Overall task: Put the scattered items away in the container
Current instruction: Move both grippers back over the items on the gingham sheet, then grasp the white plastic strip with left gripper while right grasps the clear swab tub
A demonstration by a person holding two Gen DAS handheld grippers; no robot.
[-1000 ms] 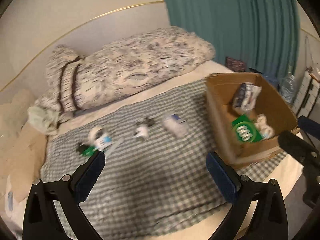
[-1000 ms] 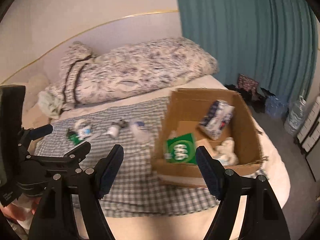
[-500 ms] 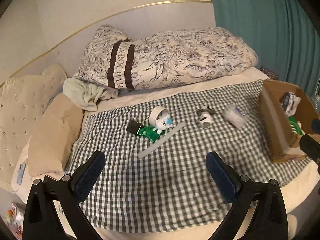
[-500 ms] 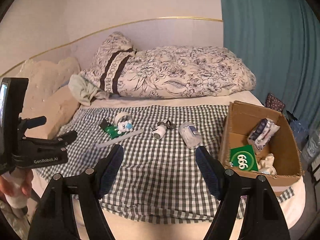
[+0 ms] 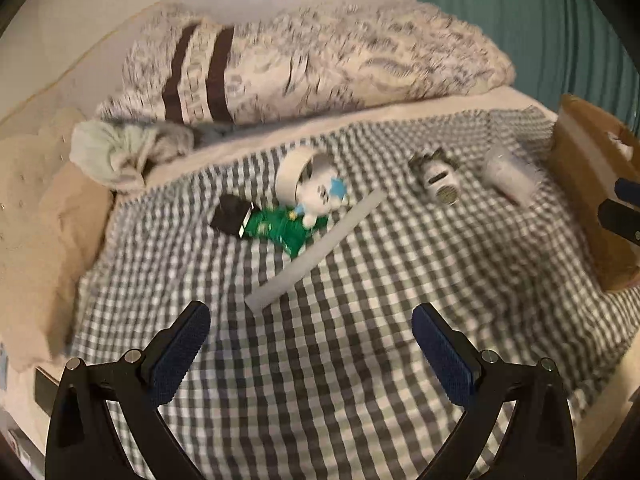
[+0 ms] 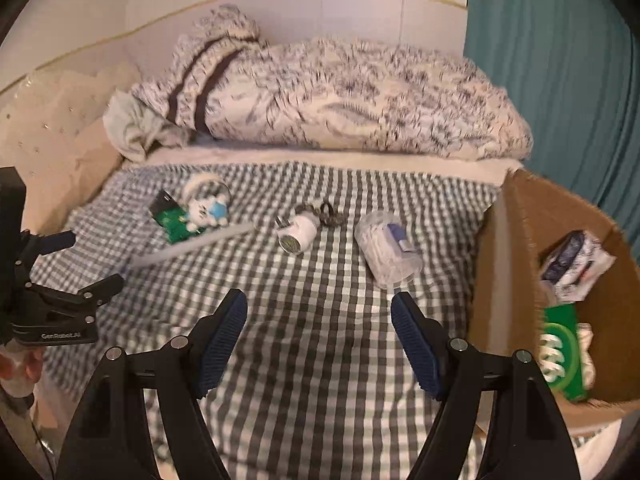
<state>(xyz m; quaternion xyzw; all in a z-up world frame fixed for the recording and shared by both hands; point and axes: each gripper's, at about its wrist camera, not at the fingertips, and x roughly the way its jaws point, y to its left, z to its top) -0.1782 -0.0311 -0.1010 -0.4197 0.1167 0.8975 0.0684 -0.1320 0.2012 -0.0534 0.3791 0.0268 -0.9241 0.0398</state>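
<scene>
Scattered items lie on the checked blanket (image 5: pixel 320 360): a white-and-blue toy (image 5: pixel 320 194) by a tape roll (image 5: pixel 290 172), a green packet (image 5: pixel 282 228) with a black block (image 5: pixel 232 214), a long white strip (image 5: pixel 316 252), a white plug (image 6: pixel 298 234) and a clear tub (image 6: pixel 388 248). The cardboard box (image 6: pixel 496 264) stands at the right with a green pack (image 6: pixel 560 352) inside. My left gripper (image 5: pixel 312 344) is open and empty, short of the strip. My right gripper (image 6: pixel 320 332) is open and empty, short of the plug and tub.
A big patterned duvet (image 6: pixel 340 100) lies along the back. Beige pillows (image 5: pixel 36 208) sit at the left. A teal curtain (image 6: pixel 560 60) hangs at the right. The left gripper shows at the left edge of the right wrist view (image 6: pixel 52 304).
Both grippers have swung left, away from the box, and moved closer to the scattered items. Both stay open and empty.
</scene>
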